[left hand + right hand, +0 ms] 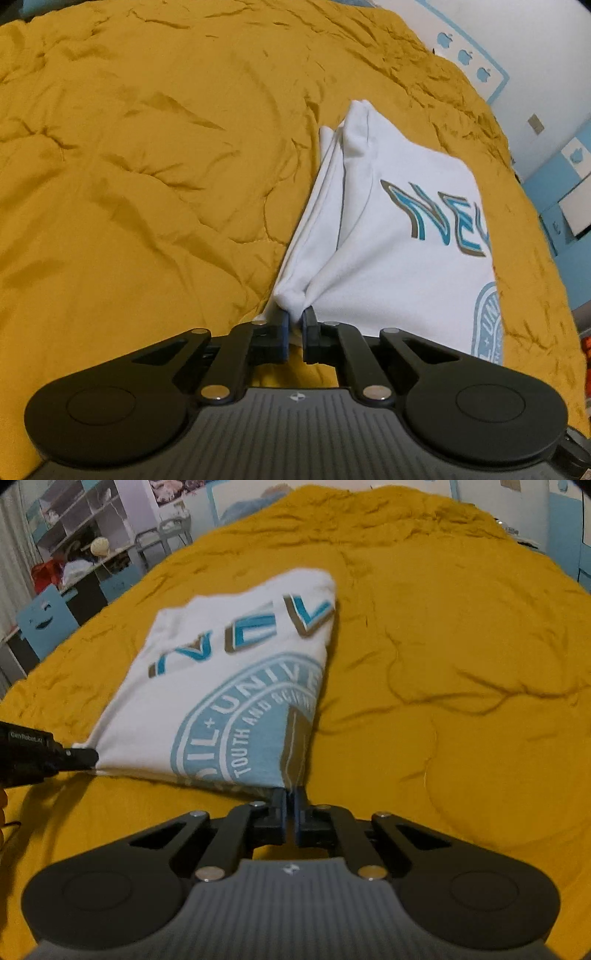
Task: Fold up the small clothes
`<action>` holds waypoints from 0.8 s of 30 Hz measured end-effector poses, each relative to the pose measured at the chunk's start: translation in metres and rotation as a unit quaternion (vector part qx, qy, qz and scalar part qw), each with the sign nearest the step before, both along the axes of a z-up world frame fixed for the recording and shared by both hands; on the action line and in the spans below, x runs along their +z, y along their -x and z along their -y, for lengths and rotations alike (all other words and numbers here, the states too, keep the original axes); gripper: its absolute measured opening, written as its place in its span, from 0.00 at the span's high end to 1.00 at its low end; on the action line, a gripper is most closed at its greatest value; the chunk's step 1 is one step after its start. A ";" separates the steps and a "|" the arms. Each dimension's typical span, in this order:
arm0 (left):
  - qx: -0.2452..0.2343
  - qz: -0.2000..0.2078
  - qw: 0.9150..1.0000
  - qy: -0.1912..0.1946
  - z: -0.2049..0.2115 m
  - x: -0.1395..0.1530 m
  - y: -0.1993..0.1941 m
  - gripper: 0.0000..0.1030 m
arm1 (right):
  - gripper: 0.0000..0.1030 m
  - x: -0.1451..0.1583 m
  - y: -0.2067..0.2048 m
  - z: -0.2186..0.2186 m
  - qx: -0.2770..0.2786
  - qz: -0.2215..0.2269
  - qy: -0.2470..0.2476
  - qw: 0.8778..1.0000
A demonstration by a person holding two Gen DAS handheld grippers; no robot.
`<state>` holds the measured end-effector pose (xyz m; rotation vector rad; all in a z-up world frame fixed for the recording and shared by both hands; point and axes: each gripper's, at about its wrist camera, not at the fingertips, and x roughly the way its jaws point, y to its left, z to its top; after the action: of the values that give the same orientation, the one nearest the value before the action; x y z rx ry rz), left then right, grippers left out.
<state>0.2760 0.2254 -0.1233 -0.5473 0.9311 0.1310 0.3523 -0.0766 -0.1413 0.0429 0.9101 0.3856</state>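
Underneath, a rumpled mustard quilt (147,166) fills the bedroom.

Warm, dim indoor light over my view, yellow cast. Soft shadows pool in bedspread (147,166) creases and under shirt (229,686) edge. Shirt lettering smeared by motion blur on right view. Fisheye bends edges hard, corners go black. No glare.

Your folded shirt (221,686) lies on the bed cover (461,646), left of its middle in the right wrist view. Your left gripper (88,758) pinches its near left corner, your right gripper (291,801) its near right corner. Shelves (85,520) stand far left, beyond the bed.
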 end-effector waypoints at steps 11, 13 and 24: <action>0.007 -0.047 0.999 -0.017 0.003 -0.001 0.009 0.99 | 1.00 -0.002 0.001 0.006 -0.007 -0.019 -0.001 1.000; 0.011 -0.029 0.999 -0.011 -0.001 0.006 0.019 0.99 | 1.00 0.000 0.004 0.011 -0.008 -0.019 -0.005 1.000; -0.026 0.068 0.997 -0.016 -0.010 0.062 0.014 0.62 | 0.93 0.050 0.005 0.037 -0.012 0.019 -0.061 0.998</action>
<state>0.2616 0.2351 -0.0618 -0.4953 0.8093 0.0615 0.3469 -0.1139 -0.0914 0.1583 0.8474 0.4177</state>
